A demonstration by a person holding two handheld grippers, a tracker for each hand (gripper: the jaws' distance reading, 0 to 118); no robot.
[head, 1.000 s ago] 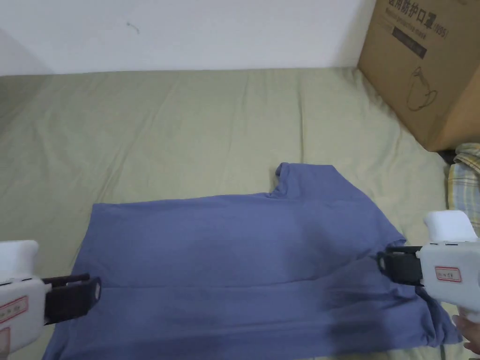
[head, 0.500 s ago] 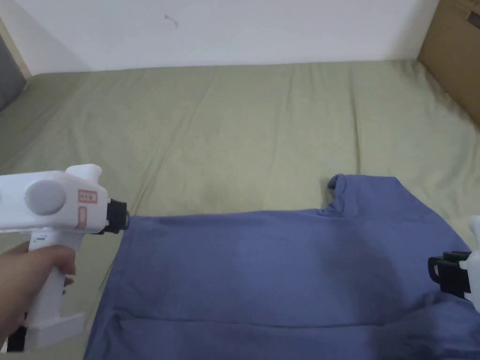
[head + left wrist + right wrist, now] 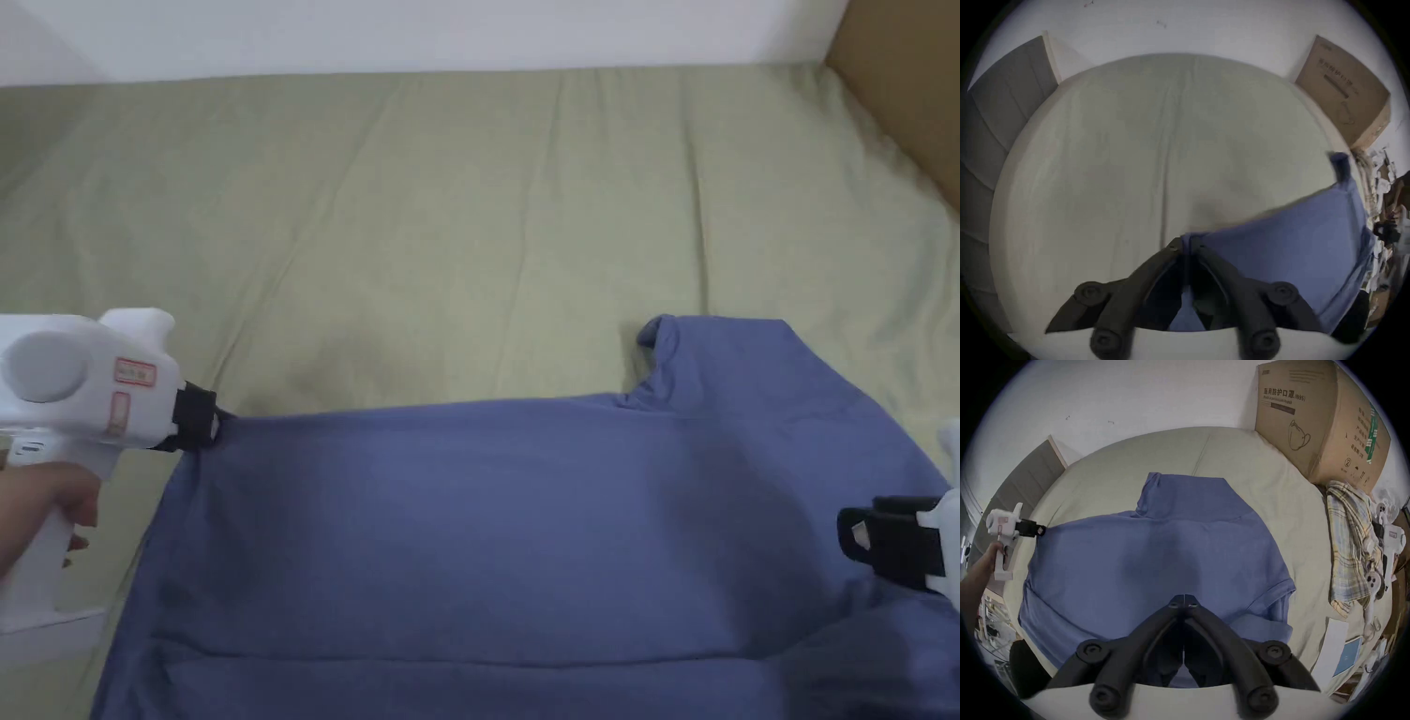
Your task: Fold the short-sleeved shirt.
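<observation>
A blue short-sleeved cotton shirt (image 3: 525, 525) lies spread flat on a bed covered by a pale green, lightly creased sheet (image 3: 450, 216). The shirt's hem side points to the person's left and one sleeve (image 3: 722, 361) sticks out toward the far wall. The left gripper (image 3: 211, 427), a white pistol-shaped tool with black jaws held in the person's left hand (image 3: 42, 502), sits at the far left corner of the shirt. In the left gripper view its jaws are closed on that corner (image 3: 1187, 240), with blue cloth pinched between the tips. The right gripper (image 3: 858, 534) hovers over the shirt's right side, near the sleeve area. In the right gripper view its jaw tips meet, closed with nothing between them (image 3: 1184, 600). A large brown cardboard box (image 3: 1320, 421) stands at the bed's far right corner, and a yellow-and-blue plaid cloth (image 3: 1352, 545) is heaped just beside it.
</observation>
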